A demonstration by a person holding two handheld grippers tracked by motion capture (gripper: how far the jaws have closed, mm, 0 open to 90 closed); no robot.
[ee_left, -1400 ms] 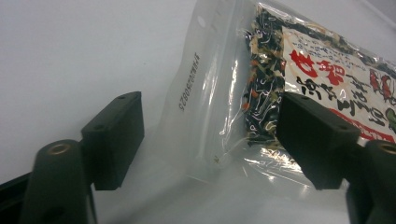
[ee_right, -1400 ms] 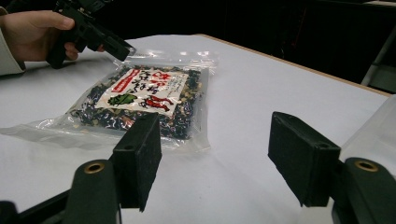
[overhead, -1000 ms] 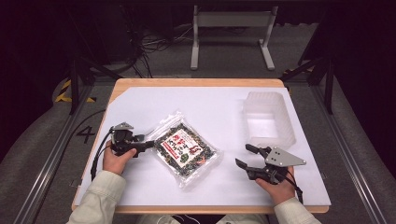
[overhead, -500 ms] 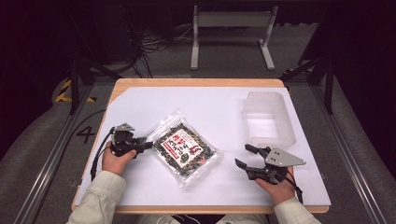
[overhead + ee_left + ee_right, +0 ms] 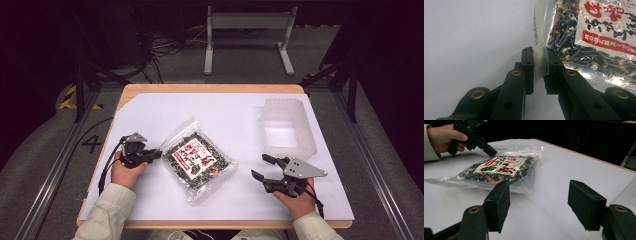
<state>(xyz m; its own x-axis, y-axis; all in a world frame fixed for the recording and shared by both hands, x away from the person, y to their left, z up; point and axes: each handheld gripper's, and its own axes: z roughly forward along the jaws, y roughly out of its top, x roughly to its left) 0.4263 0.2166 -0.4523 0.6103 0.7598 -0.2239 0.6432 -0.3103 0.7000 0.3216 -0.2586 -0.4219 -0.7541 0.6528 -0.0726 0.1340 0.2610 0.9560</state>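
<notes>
A clear bag of dark dried mix with a white and red label (image 5: 200,159) lies flat on the white table (image 5: 225,115), left of centre. My left gripper (image 5: 159,155) is at the bag's left corner. In the left gripper view the jaws (image 5: 540,53) have just been closing, and the bag's clear sealed edge (image 5: 541,62) stands in the narrow gap between the pads. The bag's contents (image 5: 599,37) lie just beyond. My right gripper (image 5: 261,166) rests near the front right, open and holding nothing (image 5: 539,202), pointing at the bag (image 5: 499,168).
A clear plastic tub (image 5: 287,125) stands at the back right of the table, just beyond my right gripper; its wall shows at the edge of the right gripper view (image 5: 626,195). Metal frame rails run along both sides of the table.
The left gripper's jaws have narrowed around the bag's left edge. Both hands and the bag have stayed where they were.
</notes>
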